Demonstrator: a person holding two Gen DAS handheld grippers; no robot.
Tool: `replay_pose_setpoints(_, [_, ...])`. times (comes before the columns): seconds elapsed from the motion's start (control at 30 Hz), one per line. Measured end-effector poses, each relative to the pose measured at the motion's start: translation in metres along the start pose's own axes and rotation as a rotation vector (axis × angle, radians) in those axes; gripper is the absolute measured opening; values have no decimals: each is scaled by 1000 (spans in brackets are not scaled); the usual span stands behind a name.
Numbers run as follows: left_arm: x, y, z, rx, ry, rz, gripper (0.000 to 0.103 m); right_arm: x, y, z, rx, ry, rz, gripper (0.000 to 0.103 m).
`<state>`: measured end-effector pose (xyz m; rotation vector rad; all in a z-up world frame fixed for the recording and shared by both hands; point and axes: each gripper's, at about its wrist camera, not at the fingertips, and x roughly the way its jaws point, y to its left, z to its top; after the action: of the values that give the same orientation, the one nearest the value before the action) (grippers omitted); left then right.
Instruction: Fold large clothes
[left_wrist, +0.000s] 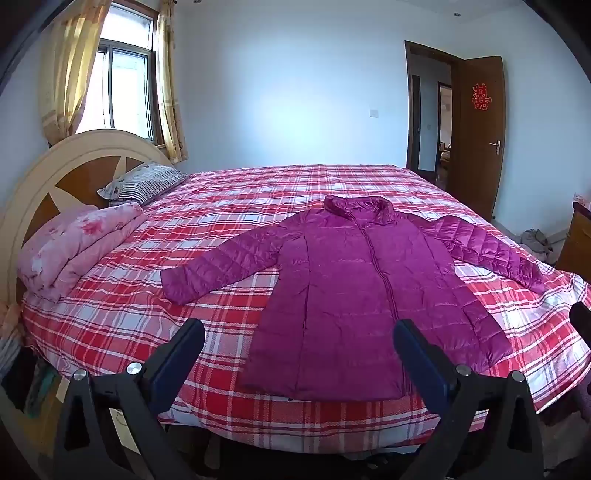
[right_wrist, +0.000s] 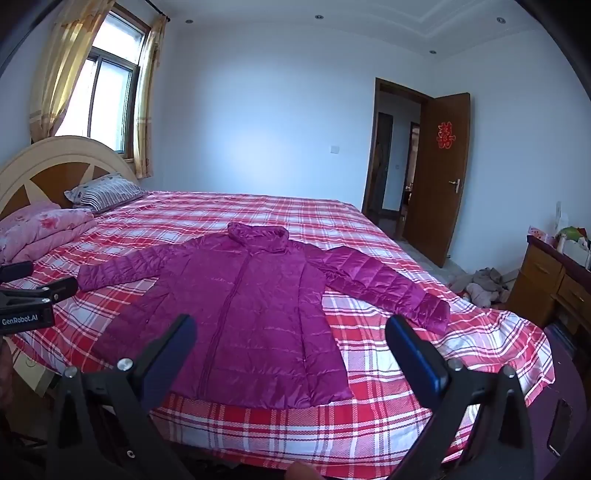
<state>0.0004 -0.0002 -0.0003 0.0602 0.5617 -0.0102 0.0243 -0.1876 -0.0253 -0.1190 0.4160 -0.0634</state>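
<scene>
A magenta quilted puffer jacket (left_wrist: 354, 280) lies flat and zipped on a bed with a red and white plaid cover (left_wrist: 229, 206), collar toward the far side, both sleeves spread out. In the right wrist view the jacket (right_wrist: 251, 306) fills the middle of the bed (right_wrist: 388, 354). My left gripper (left_wrist: 299, 334) hovers open above the near edge of the bed, short of the jacket's hem, with nothing between its fingers. My right gripper (right_wrist: 290, 330) is open too, held over the near hem without touching it. The left gripper (right_wrist: 22, 291) shows at that view's left edge.
A folded pink floral quilt (left_wrist: 74, 251) and a striped pillow (left_wrist: 144, 182) lie by the round headboard (left_wrist: 55, 177) at the left. An open brown door (left_wrist: 478, 133) stands at the far right. A wooden dresser (right_wrist: 554, 280) and clothes on the floor (right_wrist: 480, 286) sit right of the bed.
</scene>
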Motion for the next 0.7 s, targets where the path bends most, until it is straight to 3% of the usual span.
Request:
replay_pose_setpoints(0.33, [-1,14,-1,-45,-29,12,102,2,11,-5,20,-1,8,103])
replay_pose_setpoints(0.7, [0,14,3,-41,-25,24,102,9,-4,-5,63,31,45,103])
